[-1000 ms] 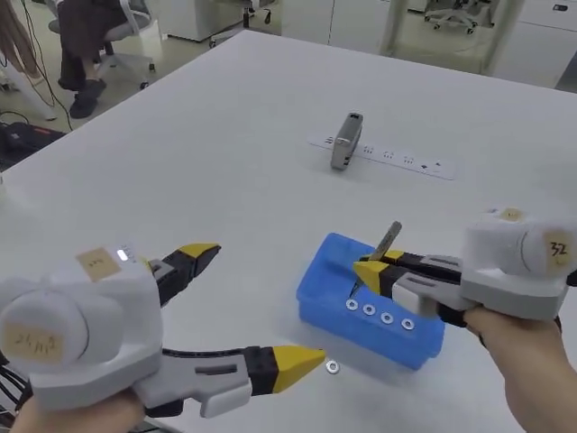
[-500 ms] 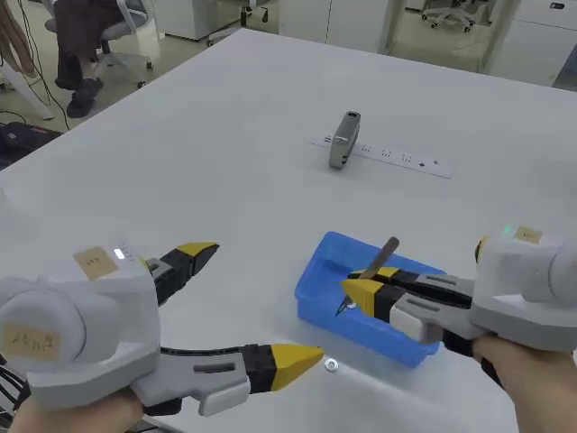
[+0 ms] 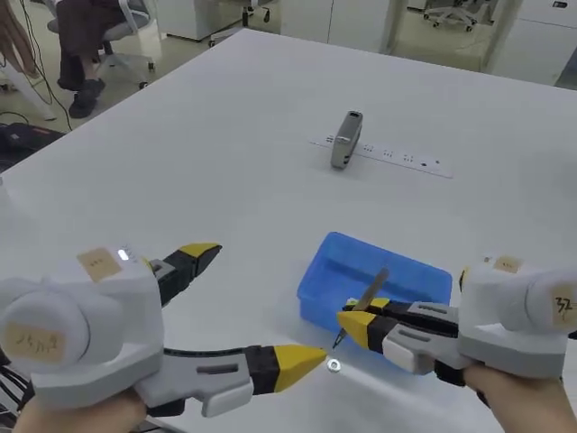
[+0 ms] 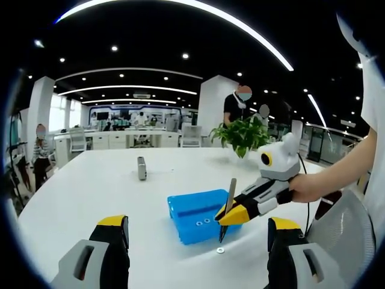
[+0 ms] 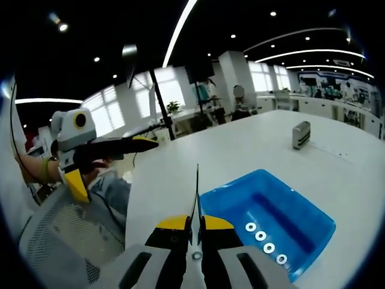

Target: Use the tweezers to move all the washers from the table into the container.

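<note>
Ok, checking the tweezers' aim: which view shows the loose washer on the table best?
The left gripper view: the washer lies on bare table just under the tweezers tip. The head view shows it crowded beside a yellow jaw tip. The right gripper view leaves it unclear.

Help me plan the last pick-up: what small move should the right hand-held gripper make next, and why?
Probably lower the tweezers slightly onto the washer. The right hand-held gripper holds them, tips just above that washer, which lies on the table beside the blue container.
</note>
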### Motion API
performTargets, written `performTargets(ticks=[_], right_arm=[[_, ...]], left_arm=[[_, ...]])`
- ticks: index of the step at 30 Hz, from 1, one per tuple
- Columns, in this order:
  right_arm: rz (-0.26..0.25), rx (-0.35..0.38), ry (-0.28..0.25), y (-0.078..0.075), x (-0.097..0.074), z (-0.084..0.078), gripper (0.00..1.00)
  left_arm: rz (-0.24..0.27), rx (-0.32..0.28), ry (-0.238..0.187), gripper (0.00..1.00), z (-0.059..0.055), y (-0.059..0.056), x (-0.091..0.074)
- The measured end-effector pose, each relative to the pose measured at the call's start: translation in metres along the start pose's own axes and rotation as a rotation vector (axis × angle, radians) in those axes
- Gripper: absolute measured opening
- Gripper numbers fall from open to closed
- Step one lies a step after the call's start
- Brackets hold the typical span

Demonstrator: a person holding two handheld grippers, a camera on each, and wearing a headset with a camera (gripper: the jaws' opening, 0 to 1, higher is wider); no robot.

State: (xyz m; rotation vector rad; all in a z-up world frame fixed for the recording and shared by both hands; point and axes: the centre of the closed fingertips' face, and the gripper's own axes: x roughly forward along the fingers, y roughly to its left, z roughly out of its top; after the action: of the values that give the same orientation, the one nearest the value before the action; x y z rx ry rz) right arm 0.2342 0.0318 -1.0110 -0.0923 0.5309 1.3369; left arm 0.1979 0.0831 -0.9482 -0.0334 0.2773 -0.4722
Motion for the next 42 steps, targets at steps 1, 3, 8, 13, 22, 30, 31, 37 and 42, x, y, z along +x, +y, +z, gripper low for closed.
performTargets(ticks=[1, 3, 8, 13, 22, 30, 31, 37, 42], right_arm=[[0.0, -0.011, 0.014, 0.001, 0.001, -0.003, 0.04], [0.005, -0.022, 0.028, 0.002, 0.004, -0.007, 0.04], [0.026, -0.046, 0.068, 0.005, 0.008, -0.014, 0.04], [0.034, -0.07, 0.09, 0.008, 0.011, -0.018, 0.04], [0.033, -0.099, 0.123, 0.009, 0.011, -0.024, 0.04], [0.036, -0.114, 0.132, 0.01, 0.011, -0.027, 0.04], [0.035, -0.125, 0.135, 0.01, 0.01, -0.027, 0.04], [0.036, -0.166, 0.127, 0.014, 0.01, -0.029, 0.03], [0.032, -0.189, 0.128, 0.015, 0.009, -0.03, 0.02]], left_arm=[[0.001, 0.001, 0.0, 0.98, 0.0, 0.0, 0.0], [0.001, 0.0, -0.002, 0.98, 0.0, 0.0, 0.0], [0.0, 0.002, 0.001, 0.98, 0.0, -0.001, 0.0], [0.0, 0.0, -0.001, 0.98, 0.0, -0.001, 0.0], [-0.001, -0.001, -0.001, 0.98, 0.0, -0.002, -0.001], [-0.001, 0.003, 0.003, 0.98, 0.0, -0.001, -0.001], [-0.001, 0.003, 0.002, 0.98, 0.0, -0.001, -0.001], [-0.001, 0.004, 0.002, 0.98, 0.0, 0.0, -0.001], [-0.002, -0.002, -0.001, 0.98, 0.0, 0.0, -0.001]])
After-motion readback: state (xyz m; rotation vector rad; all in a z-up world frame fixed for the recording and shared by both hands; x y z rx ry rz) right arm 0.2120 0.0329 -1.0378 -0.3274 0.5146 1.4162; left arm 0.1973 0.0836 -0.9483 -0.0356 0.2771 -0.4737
